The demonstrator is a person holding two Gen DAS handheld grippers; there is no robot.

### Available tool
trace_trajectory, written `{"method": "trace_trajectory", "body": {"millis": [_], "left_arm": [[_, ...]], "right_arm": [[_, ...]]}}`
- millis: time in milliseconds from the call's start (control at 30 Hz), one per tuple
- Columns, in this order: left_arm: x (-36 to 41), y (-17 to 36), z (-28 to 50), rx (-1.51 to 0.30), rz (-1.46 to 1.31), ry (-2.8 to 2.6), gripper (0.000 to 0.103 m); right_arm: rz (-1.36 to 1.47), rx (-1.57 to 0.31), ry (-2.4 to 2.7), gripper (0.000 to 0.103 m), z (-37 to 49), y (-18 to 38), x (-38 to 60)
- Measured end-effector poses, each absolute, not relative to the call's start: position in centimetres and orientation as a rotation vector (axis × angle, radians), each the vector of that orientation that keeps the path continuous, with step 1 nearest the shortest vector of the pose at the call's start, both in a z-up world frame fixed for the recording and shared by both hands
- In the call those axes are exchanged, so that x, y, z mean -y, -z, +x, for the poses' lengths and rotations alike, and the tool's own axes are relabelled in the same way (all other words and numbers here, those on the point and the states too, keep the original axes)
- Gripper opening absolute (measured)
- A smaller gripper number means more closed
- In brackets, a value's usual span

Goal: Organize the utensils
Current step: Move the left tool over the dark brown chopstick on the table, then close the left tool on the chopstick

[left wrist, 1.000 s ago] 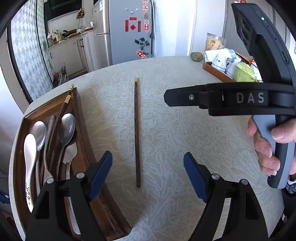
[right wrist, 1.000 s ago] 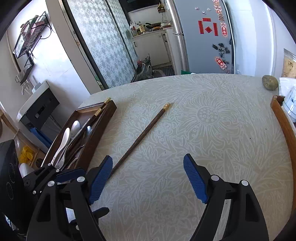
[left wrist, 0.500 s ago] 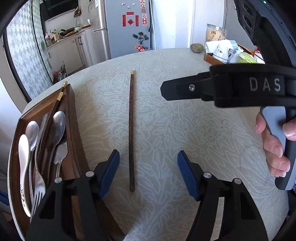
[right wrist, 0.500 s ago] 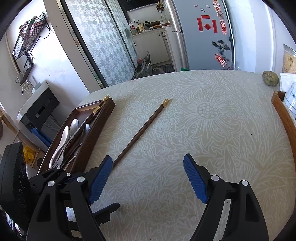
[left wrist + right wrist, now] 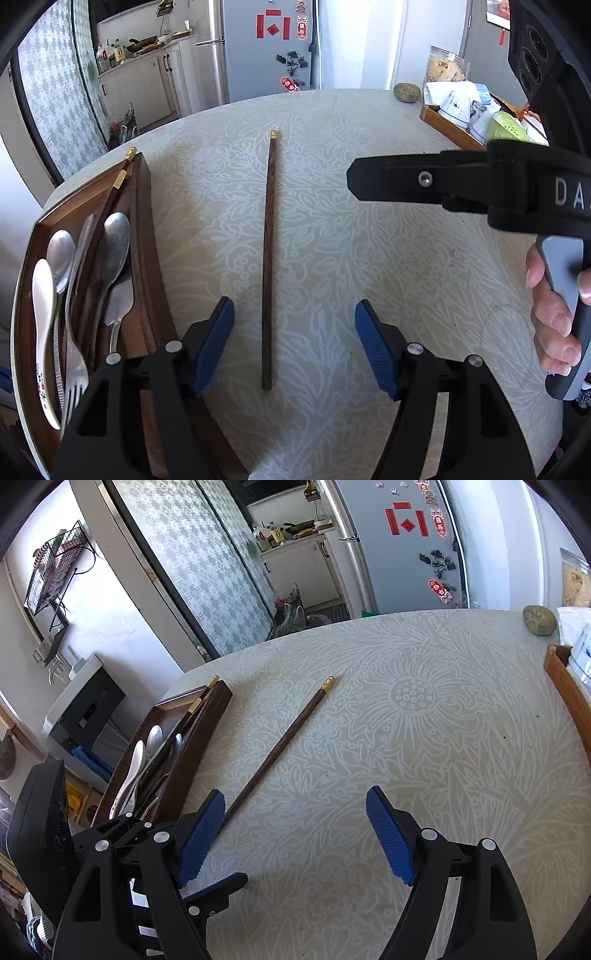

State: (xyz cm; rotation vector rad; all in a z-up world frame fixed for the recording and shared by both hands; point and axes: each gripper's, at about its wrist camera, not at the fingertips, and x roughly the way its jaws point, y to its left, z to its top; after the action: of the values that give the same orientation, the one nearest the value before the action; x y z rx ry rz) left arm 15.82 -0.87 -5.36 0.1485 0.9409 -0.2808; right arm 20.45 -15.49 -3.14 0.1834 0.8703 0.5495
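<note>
Left wrist view: left tool (image 5: 294, 345) spread wide after a slight recent narrowing, blue pads (image 5: 215, 343) clear of everything, gripping nothing; near end of a dark wooden chopstick (image 5: 269, 254) lying flat on the desk (image 5: 369, 258) between the pads, nearer the left one, untouched, gold-capped far end pointing away. At left, wooden tray (image 5: 144, 236) on the desk edge, holding metal spoons (image 5: 110, 251), a white ceramic spoon (image 5: 44, 332), a fork (image 5: 72, 373) and further chopsticks with gold caps (image 5: 123, 173); tray's near end hidden behind the tool body. At right, right tool seen from the side, its handle wrapped by a hand (image 5: 554, 317), largely cut off by the frame edge. Far right, second tray (image 5: 443, 125) with cups, partly hidden. Right wrist view: right tool (image 5: 295, 836) released, pads well apart above bare desk, holding nothing; chopstick (image 5: 284, 744) running diagonally, lower end disappearing behind the left pad (image 5: 201, 836); utensil tray (image 5: 199, 734) at left, contents hard to separate; left tool's black body (image 5: 40, 830) in the lower left corner, mostly cut off; a small stone-like lump (image 5: 539, 620) near the far desk edge.
</note>
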Motion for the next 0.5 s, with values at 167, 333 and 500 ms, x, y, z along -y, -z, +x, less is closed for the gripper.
{"method": "trace_trajectory", "body": {"millis": [167,333,500], "left_arm": [[0.9,5.2,15.2,-0.926,0.149,0.288,0.055],[0.9,5.1,15.0,-0.928,0.153,0.305,0.026],[1.0,5.2,14.7,-0.926,0.139,0.329,0.009]], "right_arm": [[0.189,-0.874,-0.548,0.08,20.5,3.2,15.6],[0.211,-0.889,-0.554,0.08,20.6,3.5,15.7],[0.216,-0.885,-0.557,0.08,20.5,3.3,15.7]]}}
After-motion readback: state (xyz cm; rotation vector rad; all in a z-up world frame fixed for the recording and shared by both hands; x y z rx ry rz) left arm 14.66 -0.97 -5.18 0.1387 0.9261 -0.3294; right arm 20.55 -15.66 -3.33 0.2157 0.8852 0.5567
